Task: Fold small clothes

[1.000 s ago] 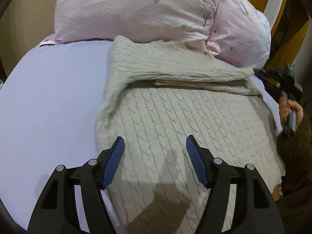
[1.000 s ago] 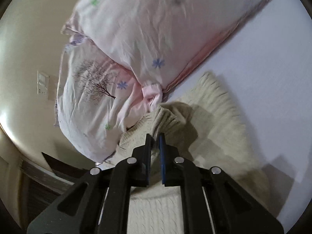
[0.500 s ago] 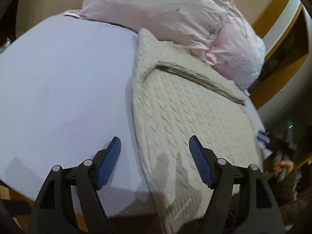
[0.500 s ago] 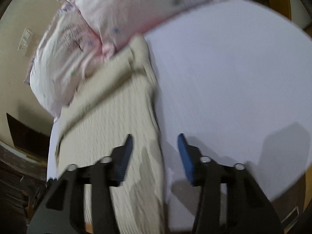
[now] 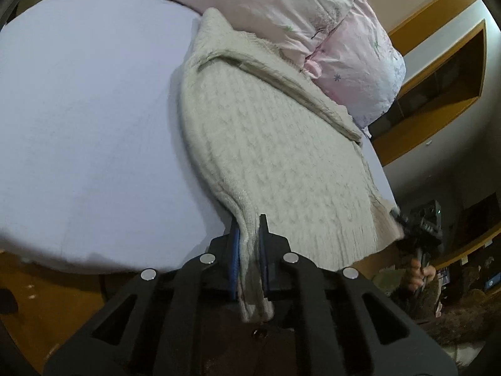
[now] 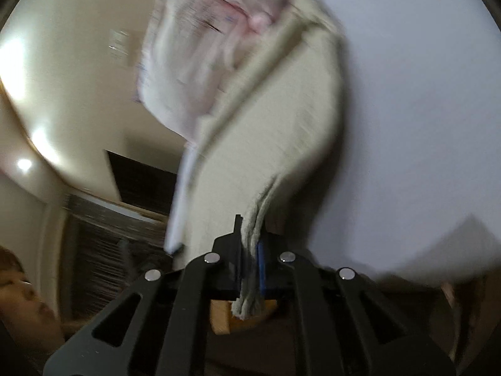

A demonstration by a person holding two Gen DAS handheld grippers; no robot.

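Cream cable-knit sweater (image 5: 281, 156) lies on the lilac bedsheet (image 5: 87, 109) beside pink floral pillows (image 5: 313, 15); both grippers, spread half a second ago, now pinch its hem corners: left gripper (image 5: 249, 241), right gripper (image 6: 250, 250); I judge the upward fold comes next.

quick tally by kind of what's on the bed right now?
Sweater: 1, cream knit, near hem pinched by left gripper and right gripper
Pillows: 2, pink
Sheet: 1, lavender
Total: 4
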